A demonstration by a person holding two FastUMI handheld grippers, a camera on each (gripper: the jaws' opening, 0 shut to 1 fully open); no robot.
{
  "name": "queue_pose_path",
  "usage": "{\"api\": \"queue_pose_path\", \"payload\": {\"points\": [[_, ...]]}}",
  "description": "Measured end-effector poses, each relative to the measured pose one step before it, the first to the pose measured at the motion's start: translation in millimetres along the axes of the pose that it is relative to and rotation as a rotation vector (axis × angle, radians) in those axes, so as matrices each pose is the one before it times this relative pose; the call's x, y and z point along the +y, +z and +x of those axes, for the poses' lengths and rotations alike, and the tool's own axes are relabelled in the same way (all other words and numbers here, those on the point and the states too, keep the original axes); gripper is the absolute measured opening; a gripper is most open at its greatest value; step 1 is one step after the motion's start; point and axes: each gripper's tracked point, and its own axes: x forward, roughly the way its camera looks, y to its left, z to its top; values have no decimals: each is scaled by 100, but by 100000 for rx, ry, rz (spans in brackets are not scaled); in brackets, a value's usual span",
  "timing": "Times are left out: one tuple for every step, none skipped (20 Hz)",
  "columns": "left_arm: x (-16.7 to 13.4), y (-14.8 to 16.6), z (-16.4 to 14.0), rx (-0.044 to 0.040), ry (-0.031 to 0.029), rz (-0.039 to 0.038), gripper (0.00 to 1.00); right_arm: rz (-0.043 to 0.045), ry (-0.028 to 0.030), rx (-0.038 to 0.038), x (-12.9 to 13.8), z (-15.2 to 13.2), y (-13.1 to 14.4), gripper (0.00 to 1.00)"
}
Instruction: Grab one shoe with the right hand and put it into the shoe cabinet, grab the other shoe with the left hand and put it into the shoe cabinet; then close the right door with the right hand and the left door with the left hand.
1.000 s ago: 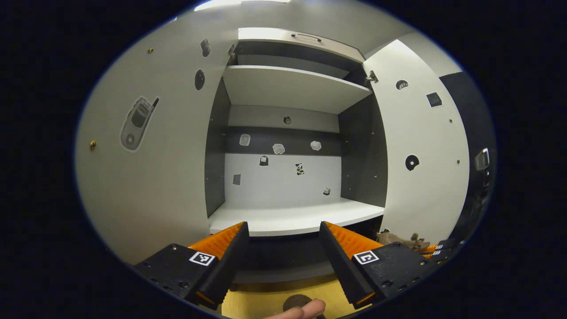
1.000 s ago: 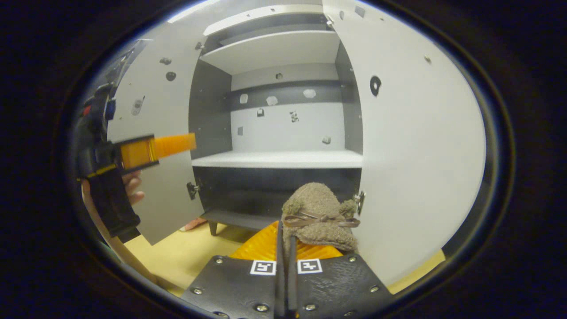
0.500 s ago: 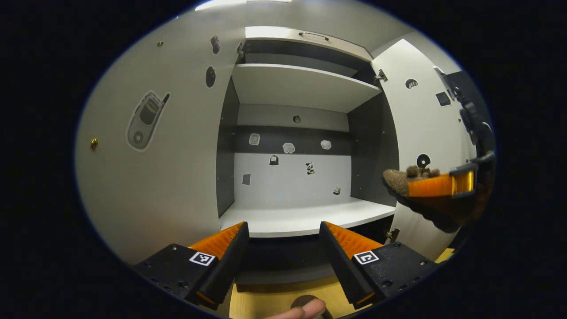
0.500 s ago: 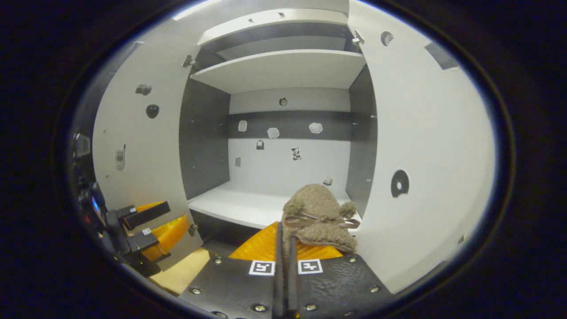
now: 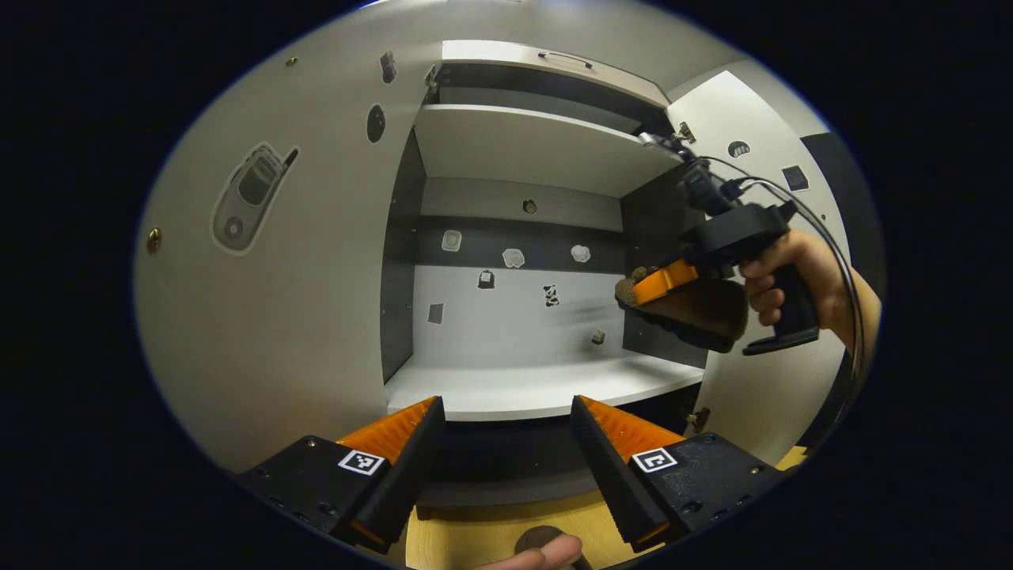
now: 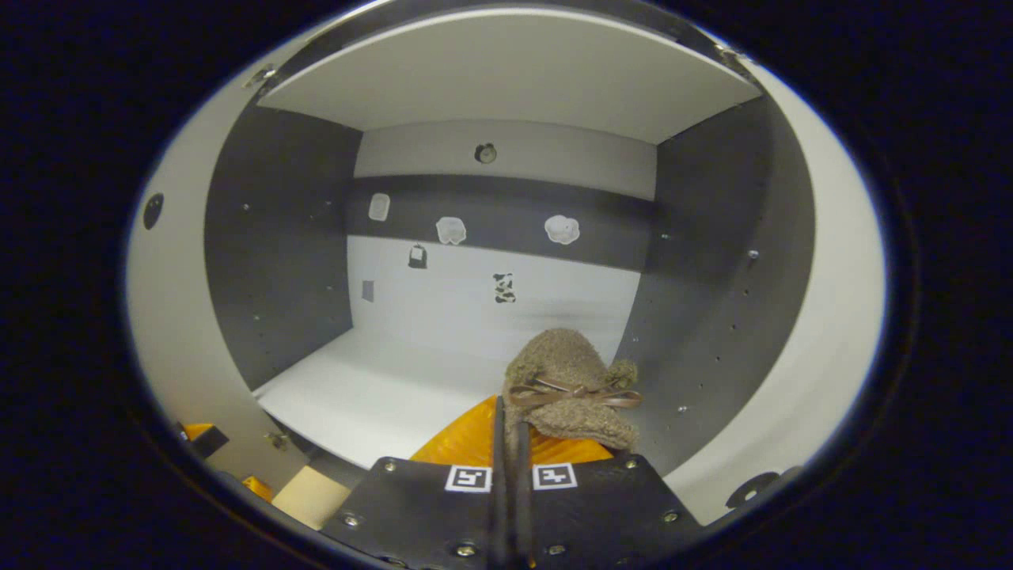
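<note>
Standing with both doors swung wide, the shoe cabinet [image 5: 522, 237] is showing a white shelf [image 5: 538, 388] inside. Near that shelf's right edge, the right tongs [image 6: 506, 443] are staying clamped together on a fuzzy brown shoe [image 6: 570, 388], holding it in the air above the shelf. Lower down in front, the left tongs [image 5: 506, 451] are hanging with fingers spread apart, gripping nothing.
</note>
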Motion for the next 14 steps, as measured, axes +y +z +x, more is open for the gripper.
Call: {"api": "queue_pose_path", "payload": {"points": [[70, 76, 114, -110, 266, -266, 98, -1023, -1664, 1772, -96, 1392, -437, 5], [40, 77, -49, -232, 141, -91, 98, -1706, -1696, 1793, 156, 1939, -646, 5], [138, 133, -44, -356, 599, -78, 98, -2521, -1013, 2502, -38, 1431, -609, 5], [63, 69, -81, -500, 317, 162, 98, -1807, -624, 1786, -44, 1397, -555, 5], [40, 113, -34, -261, 111, 174, 98, -25, 174, 1402, 36, 932, -194, 5], [-18, 54, -7, -399, -127, -7, 98, 935, 850, 619, 48, 661, 80, 5], [25, 75, 38, -133, 62, -149, 98, 274, 116, -165, -213, 863, 83, 1], [135, -21, -119, 59, 312, -152, 98, -765, -1518, 417, -624, 833, -98, 5], [82, 13, -26, 134, 425, -183, 98, -395, -2720, 1987, -732, 591, -410, 5], [21, -89, 67, 221, 375, -176, 98, -271, -1733, 2906, -546, 590, -646, 9], [1, 0, 7, 92, 271, -148, 98, 1681, -1554, 2436, -452, 588, -402, 5], [75, -79, -18, 247, 481, 192, 98, 487, -80, 2184, -323, 522, -443, 4], [138, 23, 75, -139, 741, 412, 98, 1540, -290, 491, -333, 297, -28, 5], [270, 125, 110, -378, 764, 243, 98, 1259, -855, -228, -371, 318, 103, 5]]}}
